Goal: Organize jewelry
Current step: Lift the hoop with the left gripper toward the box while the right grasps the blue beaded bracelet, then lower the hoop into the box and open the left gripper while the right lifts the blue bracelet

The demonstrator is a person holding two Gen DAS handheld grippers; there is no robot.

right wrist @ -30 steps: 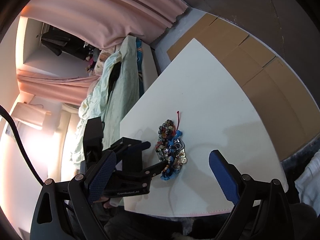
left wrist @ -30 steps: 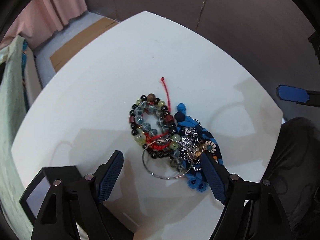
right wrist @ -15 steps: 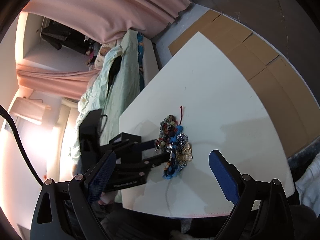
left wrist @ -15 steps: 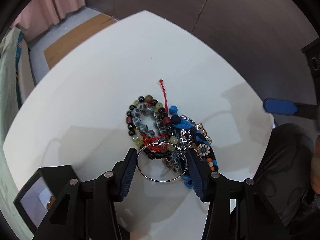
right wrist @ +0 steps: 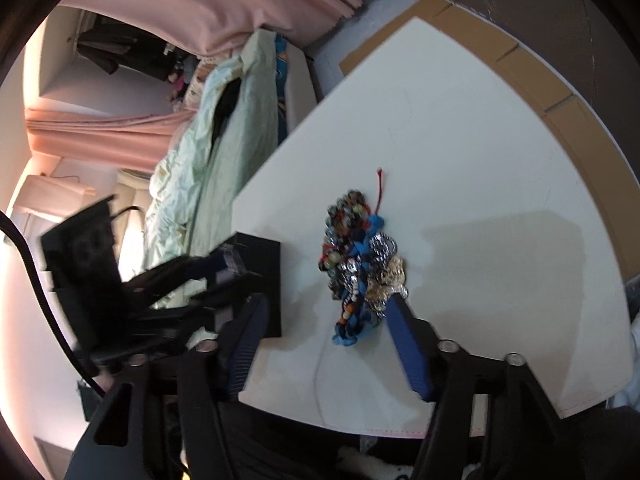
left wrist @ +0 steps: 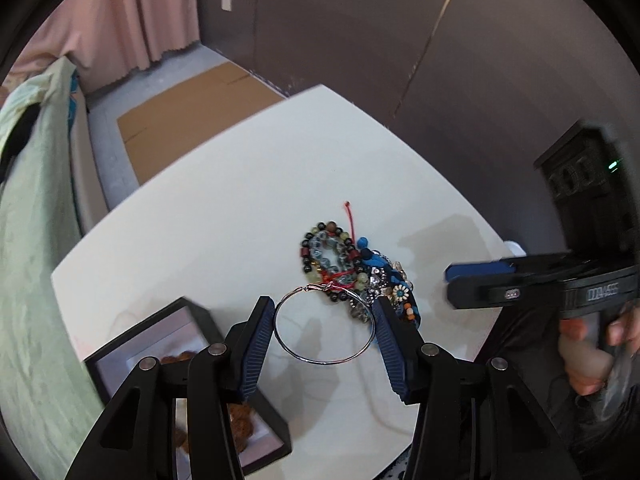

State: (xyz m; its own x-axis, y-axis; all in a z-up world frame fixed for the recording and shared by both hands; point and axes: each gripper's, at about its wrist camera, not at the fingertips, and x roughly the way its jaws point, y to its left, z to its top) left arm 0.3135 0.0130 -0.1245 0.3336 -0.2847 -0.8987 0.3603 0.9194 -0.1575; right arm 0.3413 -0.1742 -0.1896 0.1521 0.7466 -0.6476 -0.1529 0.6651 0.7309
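A pile of beaded bracelets and chains (left wrist: 352, 272) lies on the white table (left wrist: 224, 216); it also shows in the right wrist view (right wrist: 360, 264). My left gripper (left wrist: 324, 326) is shut on a silver hoop (left wrist: 325, 325), held by its sides and lifted above the table. A black jewelry box (left wrist: 192, 380) with brown pieces inside sits below left of it; it also shows in the right wrist view (right wrist: 264, 284). My right gripper (right wrist: 324, 340) is open and empty, near the pile's near end. It shows at the right in the left wrist view (left wrist: 480, 272).
A bed with pale green bedding (right wrist: 208, 140) runs along the table's left side. Pink curtains (left wrist: 132, 20) and cardboard sheets (left wrist: 192, 108) on the floor lie beyond the table. A thin white cord (left wrist: 372, 412) lies near the table's front edge.
My left gripper closed on the silver hoop and lifted it back off the pile toward the box. My right gripper narrowed and moved closer to the pile.
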